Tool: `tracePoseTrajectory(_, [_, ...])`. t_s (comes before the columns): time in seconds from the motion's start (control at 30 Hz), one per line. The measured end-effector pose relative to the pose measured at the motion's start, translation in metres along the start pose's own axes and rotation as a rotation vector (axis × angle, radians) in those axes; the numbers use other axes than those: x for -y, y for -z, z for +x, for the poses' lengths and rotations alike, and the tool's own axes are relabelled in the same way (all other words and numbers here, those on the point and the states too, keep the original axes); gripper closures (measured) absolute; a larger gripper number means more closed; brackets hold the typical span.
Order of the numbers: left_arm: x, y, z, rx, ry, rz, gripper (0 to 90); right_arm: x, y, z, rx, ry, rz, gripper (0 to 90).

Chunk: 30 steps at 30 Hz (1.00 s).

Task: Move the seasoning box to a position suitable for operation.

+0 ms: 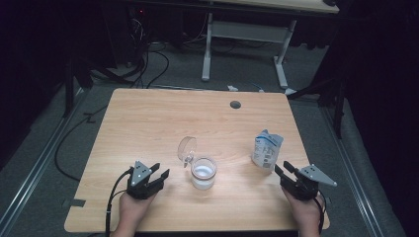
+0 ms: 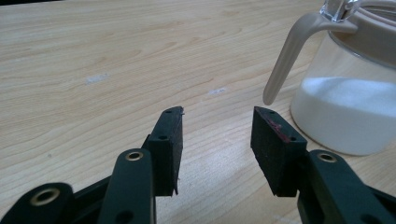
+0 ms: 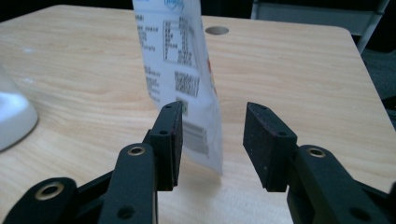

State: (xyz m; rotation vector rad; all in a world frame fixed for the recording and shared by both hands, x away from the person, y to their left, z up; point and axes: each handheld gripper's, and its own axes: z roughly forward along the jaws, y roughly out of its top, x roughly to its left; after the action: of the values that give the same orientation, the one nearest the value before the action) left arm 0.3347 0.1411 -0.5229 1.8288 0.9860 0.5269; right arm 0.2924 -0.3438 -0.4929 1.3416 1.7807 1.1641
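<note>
A clear glass jar (image 1: 203, 173) holding white powder stands at the middle of the wooden table (image 1: 148, 113), its round lid (image 1: 187, 147) flipped up behind it. My left gripper (image 1: 160, 170) lies low just left of the jar and is open. In the left gripper view the jaws (image 2: 217, 112) hold nothing, and the jar (image 2: 345, 107) with its beige handle (image 2: 289, 56) sits ahead to the right. A white printed pouch (image 1: 267, 148) stands upright at the right. My right gripper (image 1: 282, 167) is open just short of it, and the pouch's (image 3: 182, 56) lower edge sits before the gap, untouched.
A round cable hole (image 1: 235, 104) lies near the table's far edge. Beyond the table, a white-legged desk (image 1: 247, 29) and black cables stand on the grey floor. The jar's base (image 3: 11, 116) shows at the left edge of the right gripper view.
</note>
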Motion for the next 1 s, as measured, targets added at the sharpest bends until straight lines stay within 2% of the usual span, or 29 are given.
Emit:
tracePoseTrajectory(0.47, [-0.005, -0.007, -0.002, 0.013, 0.004, -0.010, 54.7, 0.025, 0.004, 0.014, 0.007, 0.029, 0.066, 57.1])
tracePoseTrajectory(1.0, [-0.007, -0.005, 0.001, 0.020, 0.049, -0.024, 53.0, 0.023, -0.001, 0.026, -0.024, 0.056, 0.066, 56.1])
